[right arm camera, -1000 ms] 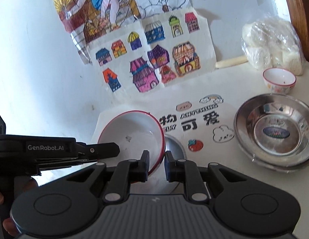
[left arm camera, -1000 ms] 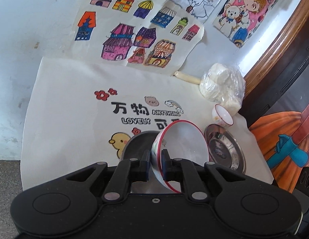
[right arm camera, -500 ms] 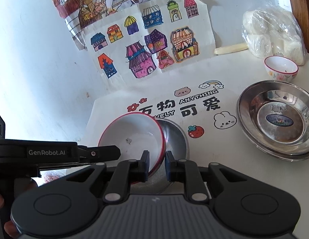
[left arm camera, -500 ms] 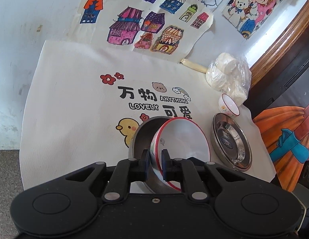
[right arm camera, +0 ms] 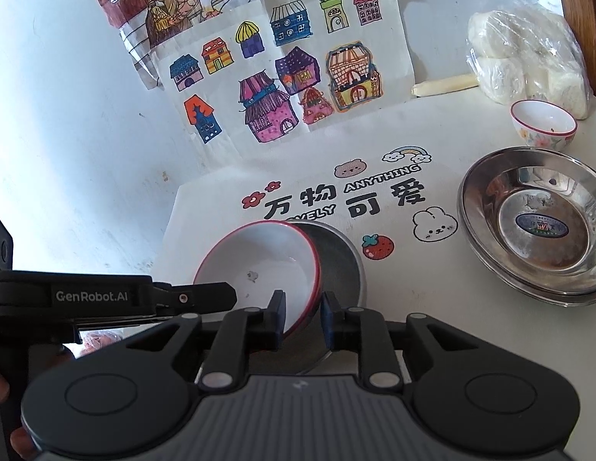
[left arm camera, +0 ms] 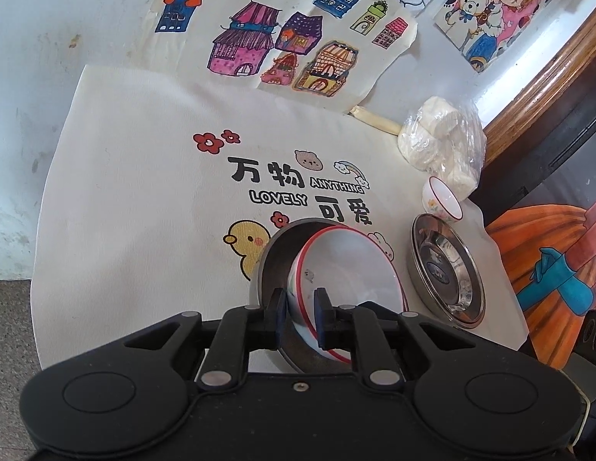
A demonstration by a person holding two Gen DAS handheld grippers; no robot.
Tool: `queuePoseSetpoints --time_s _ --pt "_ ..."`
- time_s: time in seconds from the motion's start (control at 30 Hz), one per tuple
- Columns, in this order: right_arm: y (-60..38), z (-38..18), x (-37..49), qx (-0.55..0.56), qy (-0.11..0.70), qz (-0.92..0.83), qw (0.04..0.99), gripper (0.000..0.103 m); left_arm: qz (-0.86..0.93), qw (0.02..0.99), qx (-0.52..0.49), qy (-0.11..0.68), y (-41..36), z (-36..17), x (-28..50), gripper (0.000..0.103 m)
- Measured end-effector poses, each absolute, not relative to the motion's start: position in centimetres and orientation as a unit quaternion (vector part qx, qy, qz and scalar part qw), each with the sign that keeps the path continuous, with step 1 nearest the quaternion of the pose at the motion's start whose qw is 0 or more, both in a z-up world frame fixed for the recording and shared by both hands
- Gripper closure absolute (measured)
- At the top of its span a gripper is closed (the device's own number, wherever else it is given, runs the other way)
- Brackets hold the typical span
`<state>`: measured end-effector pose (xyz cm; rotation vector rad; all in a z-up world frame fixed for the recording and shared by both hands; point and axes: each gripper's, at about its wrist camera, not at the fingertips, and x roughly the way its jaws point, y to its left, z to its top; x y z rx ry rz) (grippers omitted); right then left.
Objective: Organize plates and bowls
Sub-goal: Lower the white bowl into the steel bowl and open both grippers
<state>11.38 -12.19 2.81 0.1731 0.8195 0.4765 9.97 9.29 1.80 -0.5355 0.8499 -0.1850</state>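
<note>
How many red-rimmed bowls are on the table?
2: a large bowl tilted inside the steel bowl, a small bowl between the bag and the plates. None looks hidden.

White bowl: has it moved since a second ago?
Yes. The white bowl has sunk into the metal bowl, uncovering the cloth's printed lettering.

White bowl [left arm camera: 347, 265] sitting tilted inside metal bowl [left arm camera: 276, 253] on printed cloth [left arm camera: 144, 192]. Metal plates [right arm camera: 528, 226] lying to right, well apart. Small cup [right arm camera: 543, 123] standing just behind plates; bagged buns [right arm camera: 524, 61] lying behind cup. Drawings [right arm camera: 290, 73] hanging on wall behind cloth.
</note>
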Motion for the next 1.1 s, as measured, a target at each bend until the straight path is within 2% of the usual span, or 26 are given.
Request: queuePoseSetpoints --time_s 0.87,1.03,1.1 --pt "-12.4 2.6 11.4 0.093 0.389 0.227 0.888 0.075 -0.078 0.879 -0.251 0.397 9.3 2.4 10.0 0.083" --pt "-12.5 2.6 11.3 0.096 0.386 0.227 0.889 0.074 -0.076 0.885 -0.251 0.384 9.6 2.9 9.7 0.078" --pt "-12.7 2.6 11.2 0.099 0.384 0.229 0.889 0.074 -0.077 0.888 -0.254 0.375 9.7 3.3 9.5 0.072"
